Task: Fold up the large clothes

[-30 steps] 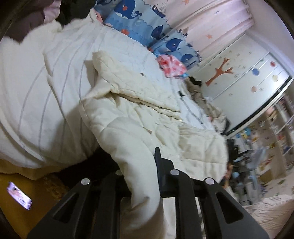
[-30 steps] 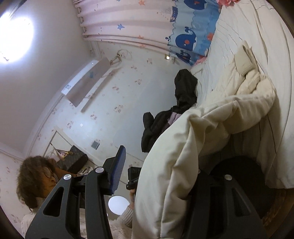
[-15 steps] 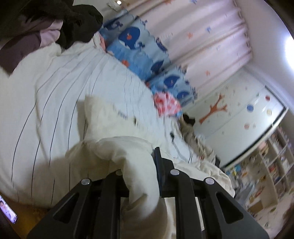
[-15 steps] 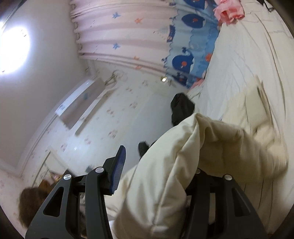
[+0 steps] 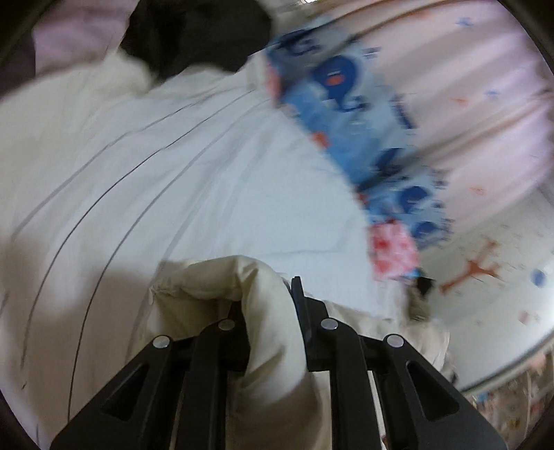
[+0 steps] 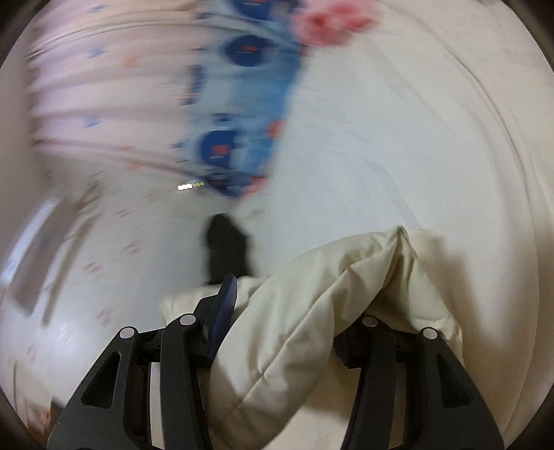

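Cream coat (image 5: 263,322) now farther across bed (image 5: 180,194)

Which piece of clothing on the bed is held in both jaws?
The cream quilted garment. The pink garment and the black clothes lie apart, far up the bed.

- One cream quilted padded garment (image 5: 266,311), bunched between the tongs in both wrist views.
- One white bedsheet with thin dark stripes (image 5: 180,180), beyond the tongs.
- One pink-and-red patterned cloth (image 5: 393,249), far right of the left tongs.
- One black clothing heap (image 5: 197,31), far ahead.
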{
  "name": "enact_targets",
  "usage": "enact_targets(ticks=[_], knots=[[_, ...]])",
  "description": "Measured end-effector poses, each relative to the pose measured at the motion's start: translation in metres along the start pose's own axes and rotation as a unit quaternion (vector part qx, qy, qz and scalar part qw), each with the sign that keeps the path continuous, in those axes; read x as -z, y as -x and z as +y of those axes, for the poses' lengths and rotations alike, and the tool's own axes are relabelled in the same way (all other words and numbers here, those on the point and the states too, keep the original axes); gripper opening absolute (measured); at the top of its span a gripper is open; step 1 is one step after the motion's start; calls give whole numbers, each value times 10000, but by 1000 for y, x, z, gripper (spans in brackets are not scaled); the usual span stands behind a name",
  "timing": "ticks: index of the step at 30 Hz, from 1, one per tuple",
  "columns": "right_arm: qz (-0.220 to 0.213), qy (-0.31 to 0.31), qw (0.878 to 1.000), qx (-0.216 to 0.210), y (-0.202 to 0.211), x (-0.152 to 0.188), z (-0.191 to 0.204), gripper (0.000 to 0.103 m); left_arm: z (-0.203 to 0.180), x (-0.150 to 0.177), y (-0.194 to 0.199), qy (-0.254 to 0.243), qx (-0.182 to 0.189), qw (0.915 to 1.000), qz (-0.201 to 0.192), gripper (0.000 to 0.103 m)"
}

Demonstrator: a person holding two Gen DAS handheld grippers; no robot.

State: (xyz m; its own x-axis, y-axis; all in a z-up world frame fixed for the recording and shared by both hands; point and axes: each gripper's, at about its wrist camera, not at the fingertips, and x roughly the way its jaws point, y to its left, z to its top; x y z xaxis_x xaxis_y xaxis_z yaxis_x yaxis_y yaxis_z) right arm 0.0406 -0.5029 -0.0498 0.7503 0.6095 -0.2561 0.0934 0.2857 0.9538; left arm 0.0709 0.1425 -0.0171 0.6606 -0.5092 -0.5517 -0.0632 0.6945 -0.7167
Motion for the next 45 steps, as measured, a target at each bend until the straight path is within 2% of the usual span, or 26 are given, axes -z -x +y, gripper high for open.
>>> enact_targets(ticks=[1, 3, 5, 7, 9, 12, 15, 16, 18, 20, 22, 23, 24, 25, 26, 27, 28, 30, 32, 35, 37, 39, 41, 42, 43, 45], knots=[[47, -209, 9996, 174, -14, -3, -18, 45, 15, 2, -25, 60, -332, 9993, 143, 16], [81, -392, 9992, 49, -23, -5, -33, 46, 34, 9, -48, 237, -545, 9976, 343, 17], [179, -445, 9987, -150, -23, -7, -35, 54, 48, 13, -54, 419, -461, 9971, 437, 18], [249, -515, 9975, -421, -17, -10, -31, 79, 47, 13, -47, 413, -385, 9972, 501, 18], [91, -584, 9968, -542, 2, -12, -25, 97, 37, 10, -34, 286, -358, 9974, 565, 25], [-411, -351, 9973, -507, 32, -15, 2, 97, 13, -4, -5, 247, -11, 9990, 376, 37], [-500, 667, 9964, 158, 43, -10, 50, 97, -22, -10, 16, 82, 121, 9999, 82, 48], [-440, 1089, 9919, 480, 32, -7, 70, 97, -31, -10, 16, -8, 70, 10000, 13, 50], [-342, 1449, 9843, 951, 11, -1, 92, 97, -50, -12, 11, -52, 60, 9998, -159, 56], [-270, 1762, 9737, 1419, -20, 5, 106, 97, -48, -19, 0, 347, 284, 9988, -197, 79], [-266, 2212, 9576, 1827, -56, 8, 117, 97, -27, -25, -19, 1019, 207, 9946, -5, 87], [-260, 2476, 9463, 2061, -69, 16, 115, 97, -9, -28, -37, 1421, 51, 9893, 327, 88], [-209, 2838, 9276, 2421, -90, 20, 112, 97, 8, -27, -46, 1662, -47, 9841, 621, 88], [-97, 3059, 9130, 2697, -107, 26, 102, 97, 19, -27, -50, 1842, -138, 9803, 704, 88], [220, 3189, 8952, 3106, -131, 32, 80, 97, 36, -24, -44, 1962, -189, 9786, 589, 88], [596, 3059, 8899, 3332, -147, 38, 54, 97, 42, -24, -39, 1941, -92, 9793, 560, 88], [753, 2939, 8909, 3379, -154, 42, 37, 97, 49, -24, -32, 1970, 111, 9790, 518, 88], [549, 2917, 8979, 3250, -146, 45, 37, 96, 57, -28, -9, 2015, 362, 9786, 181, 88], [553, 2901, 8939, 3372, -146, 44, 47, 96, 42, -37, 18, 1535, 386, 9861, -506, 91], [211, 3402, 8746, 3448, -151, 49, 82, 96, 1, -39, 23, 834, 328, 9917, -925, 95], [93, 3615, 8663, 3446, -164, 49, 96, 96, -44, -28, 0, -187, -32, 9956, -913, 95], [200, 3737, 8551, 3588, -183, 49, 95, 96, -75, -11, -35, -1056, -431, 9903, -794, 95], [539, 3901, 8247, 4060, -214, 47, 70, 96, -89, 9, -85, -1737, -903, 9792, -540, 95], [787, 3792, 8220, 4176, -225, 47, 51, 96, -87, 13, -101, -1853, -1121, 9752, -453, 95], [929, 3539, 8362, 4086, -227, 44, 33, 96, -75, 21, -124, -1884, -1403, 9716, -276, 95], [863, 3330, 8572, 3833, -216, 40, 23, 96, -51, 30, -144, -1698, -1667, 9712, -80, 94]])
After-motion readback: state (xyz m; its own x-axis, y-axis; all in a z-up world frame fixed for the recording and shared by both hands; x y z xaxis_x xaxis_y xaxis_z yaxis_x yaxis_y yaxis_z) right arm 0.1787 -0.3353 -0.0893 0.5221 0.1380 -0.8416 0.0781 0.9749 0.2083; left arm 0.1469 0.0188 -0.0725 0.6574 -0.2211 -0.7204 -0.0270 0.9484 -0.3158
